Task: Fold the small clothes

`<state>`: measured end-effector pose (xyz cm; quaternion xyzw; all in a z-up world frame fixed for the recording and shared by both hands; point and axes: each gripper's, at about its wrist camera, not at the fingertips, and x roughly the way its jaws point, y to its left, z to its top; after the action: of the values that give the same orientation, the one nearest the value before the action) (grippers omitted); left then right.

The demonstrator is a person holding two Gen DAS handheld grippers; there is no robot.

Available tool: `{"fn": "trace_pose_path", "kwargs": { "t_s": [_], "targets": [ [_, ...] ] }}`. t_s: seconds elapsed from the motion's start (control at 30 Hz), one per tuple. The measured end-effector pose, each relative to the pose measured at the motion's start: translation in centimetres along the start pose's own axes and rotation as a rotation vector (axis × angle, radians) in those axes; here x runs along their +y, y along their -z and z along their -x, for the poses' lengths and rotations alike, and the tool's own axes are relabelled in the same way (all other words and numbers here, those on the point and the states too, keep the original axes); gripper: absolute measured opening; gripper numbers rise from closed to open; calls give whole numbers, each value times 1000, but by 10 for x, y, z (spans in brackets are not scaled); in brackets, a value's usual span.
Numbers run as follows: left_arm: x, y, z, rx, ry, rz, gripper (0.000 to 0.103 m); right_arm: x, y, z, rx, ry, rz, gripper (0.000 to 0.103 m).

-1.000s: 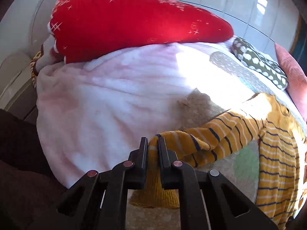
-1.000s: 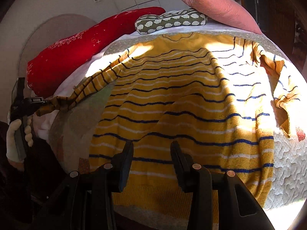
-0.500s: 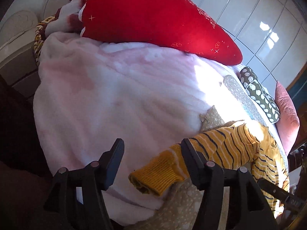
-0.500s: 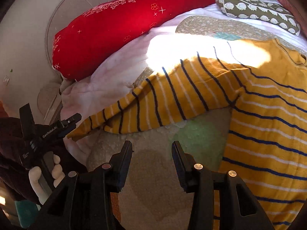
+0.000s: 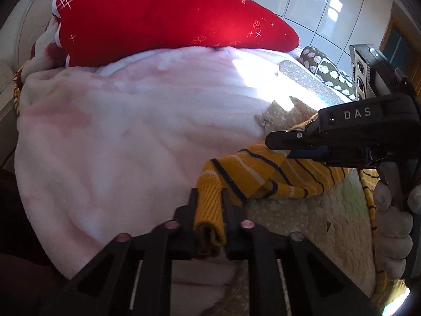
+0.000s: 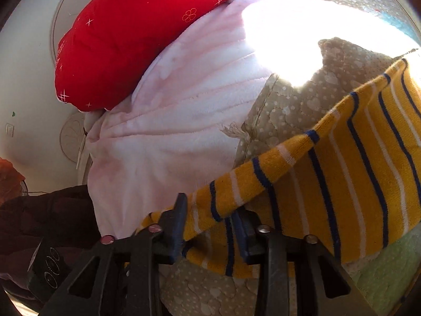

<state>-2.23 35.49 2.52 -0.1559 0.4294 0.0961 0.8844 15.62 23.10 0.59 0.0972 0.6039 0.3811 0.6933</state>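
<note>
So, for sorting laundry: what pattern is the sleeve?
Sleeve: mustard yellow, navy and white stripes; right wrist view.

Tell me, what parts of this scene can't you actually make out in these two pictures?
- Sweater body: the right wrist view shows only the striped sleeve; the frame edge cuts off the rest.
- Sleeve cuff tip: hidden between the left gripper jaws in the left wrist view.
- Right gripper grip: the sleeve drapes over its jaws, so contact is unclear.
- Quilt top: washed out by sun glare.
- Hedgehog-print pillow: partly behind the other gripper.
</note>
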Motion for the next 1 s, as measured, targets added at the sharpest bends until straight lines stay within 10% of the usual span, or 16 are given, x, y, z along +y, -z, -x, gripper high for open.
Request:
{"fn": "trace_pose_path", "kwargs": {
  "t_s": [0.17, 0.43, 0.57, 0.73, 0.87, 0.93, 1.0],
  "targets": [
    [-27, -4, 28, -58, 65, -8, 12, 15, 3, 30, -64, 62, 108, 6],
    [-146, -8, 61, -58, 436, -110, 13, -38, 6, 143, -203, 85, 121, 5],
    [-202, 3, 61, -21, 538, -170, 37, -103, 16, 218, -305, 182, 46, 4],
    [-227, 17, 42, 48, 513, -173, 44, -192, 34, 286, -379, 446, -93, 6],
    [-199, 22, 29, 72, 421, -124, 45, -206, 66, 279, -300, 224, -112, 17],
    [-177, 19, 23, 88, 375, -72, 45, -189, 80, 256, -267, 141, -76, 50],
    [-158, 19, 24, 79, 309, -41, 45, -174, 94, 231, -230, 73, -61, 55]
  ]
}}
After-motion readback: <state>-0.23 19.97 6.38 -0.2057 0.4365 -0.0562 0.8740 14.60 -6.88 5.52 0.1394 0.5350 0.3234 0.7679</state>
